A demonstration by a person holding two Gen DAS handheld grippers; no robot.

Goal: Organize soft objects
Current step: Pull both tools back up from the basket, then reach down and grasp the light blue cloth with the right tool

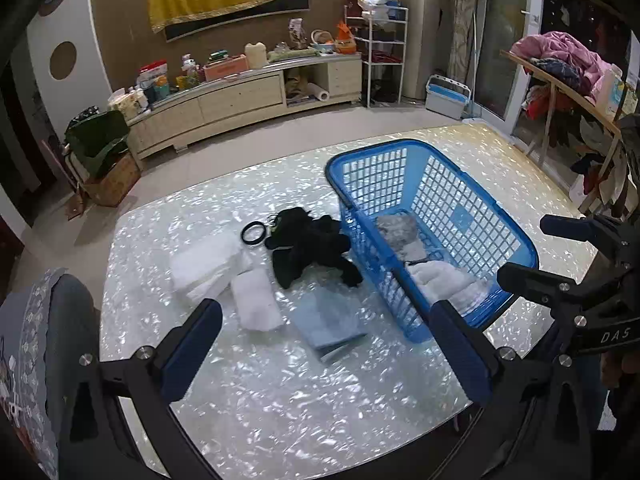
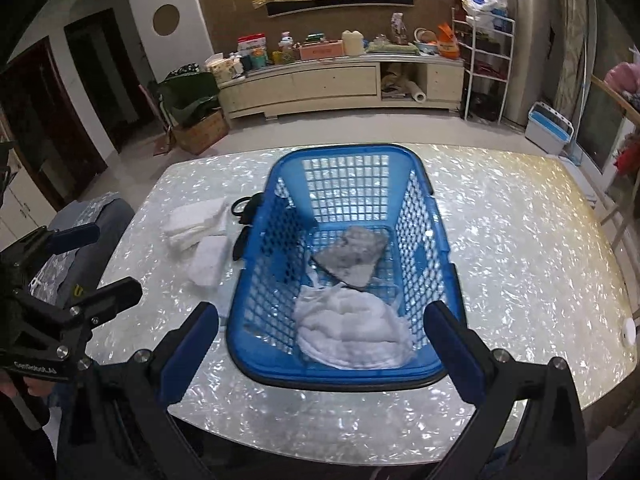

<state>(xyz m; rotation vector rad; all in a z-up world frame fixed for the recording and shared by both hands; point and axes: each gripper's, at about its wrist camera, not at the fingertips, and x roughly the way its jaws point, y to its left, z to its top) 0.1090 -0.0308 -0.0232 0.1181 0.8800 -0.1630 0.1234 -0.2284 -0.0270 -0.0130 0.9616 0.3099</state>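
Note:
A blue plastic basket (image 1: pixel 472 184) (image 2: pixel 434 216) stands on the pearly table and holds a white cloth (image 2: pixel 352 332) (image 1: pixel 444 280) and a grey cloth (image 2: pixel 352 256) (image 1: pixel 396 228). Left of it lie a black plush toy (image 1: pixel 312 244), a folded white cloth stack (image 1: pixel 204 264) (image 2: pixel 192 224), a small white pad (image 1: pixel 256 300) (image 2: pixel 208 260) and a pale blue folded cloth (image 1: pixel 332 320). My left gripper (image 1: pixel 328 348) is open and empty, above the blue cloth. My right gripper (image 2: pixel 324 348) is open and empty, over the basket's near rim.
A black ring (image 1: pixel 253 233) lies beside the plush toy. A padded chair (image 1: pixel 52 344) stands at the table's left edge. A white round object (image 2: pixel 630 330) sits at the table's right edge. A TV cabinet (image 1: pixel 240 100) and a clothes rack (image 1: pixel 560 80) stand beyond the table.

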